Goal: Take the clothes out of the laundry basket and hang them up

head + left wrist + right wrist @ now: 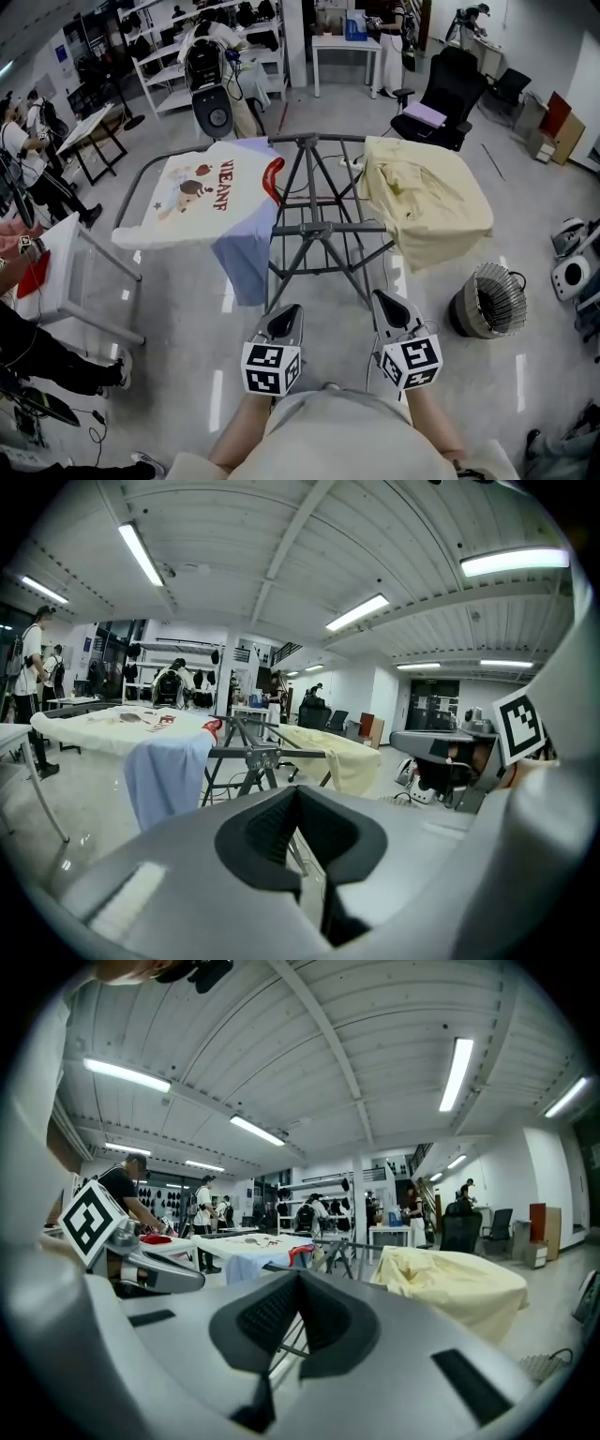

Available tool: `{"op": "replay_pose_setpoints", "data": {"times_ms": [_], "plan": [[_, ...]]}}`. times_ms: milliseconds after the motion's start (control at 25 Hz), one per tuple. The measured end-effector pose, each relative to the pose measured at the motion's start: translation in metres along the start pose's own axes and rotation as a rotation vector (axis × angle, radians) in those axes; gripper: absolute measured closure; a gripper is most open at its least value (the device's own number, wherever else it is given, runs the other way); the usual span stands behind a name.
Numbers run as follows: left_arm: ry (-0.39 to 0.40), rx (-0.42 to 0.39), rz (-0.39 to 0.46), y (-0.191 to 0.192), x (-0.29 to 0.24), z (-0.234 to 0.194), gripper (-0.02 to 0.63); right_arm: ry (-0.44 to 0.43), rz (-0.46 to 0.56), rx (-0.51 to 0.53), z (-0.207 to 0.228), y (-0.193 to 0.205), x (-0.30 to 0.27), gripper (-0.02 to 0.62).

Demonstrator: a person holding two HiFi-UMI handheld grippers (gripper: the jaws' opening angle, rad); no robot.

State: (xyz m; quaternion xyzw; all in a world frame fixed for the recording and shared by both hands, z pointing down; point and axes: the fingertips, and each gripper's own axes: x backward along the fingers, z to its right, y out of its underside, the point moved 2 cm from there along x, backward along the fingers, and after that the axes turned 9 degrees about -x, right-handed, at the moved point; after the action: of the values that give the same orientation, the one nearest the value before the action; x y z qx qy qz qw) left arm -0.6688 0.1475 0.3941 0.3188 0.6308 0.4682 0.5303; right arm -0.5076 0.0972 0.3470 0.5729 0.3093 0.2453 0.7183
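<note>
Hidden or unclear:
- The inside of the laundry basket is too dark to tell what it holds.
- The pale blue garment lies partly under the white T-shirt, so its shape is unclear.
- The person's forearms are cut off at the near edge.

Count:
- 1 drying rack, grey metal, at centre.
- 3 garments on it: the white T-shirt spread over the left wing, the blue garment hanging from that wing's near right edge, and 1 yellow shirt draped over the right wing.
- 1 wire laundry basket, on the floor near and right of the rack.
- 2 tools: left gripper and right gripper, side by side near the rack, both with jaws fully together and holding nothing
</note>
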Motion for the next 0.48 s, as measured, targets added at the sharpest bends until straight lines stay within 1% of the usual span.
{"op": "replay_pose_setpoints", "data": {"times_ms": [480], "plan": [[0.014, 0.019, -0.001, 0.0036, 0.0067, -0.0011, 0.594, 0.021, 0.018, 0.003, 0.0001, -0.0018, 0.0061, 0.594]]}}
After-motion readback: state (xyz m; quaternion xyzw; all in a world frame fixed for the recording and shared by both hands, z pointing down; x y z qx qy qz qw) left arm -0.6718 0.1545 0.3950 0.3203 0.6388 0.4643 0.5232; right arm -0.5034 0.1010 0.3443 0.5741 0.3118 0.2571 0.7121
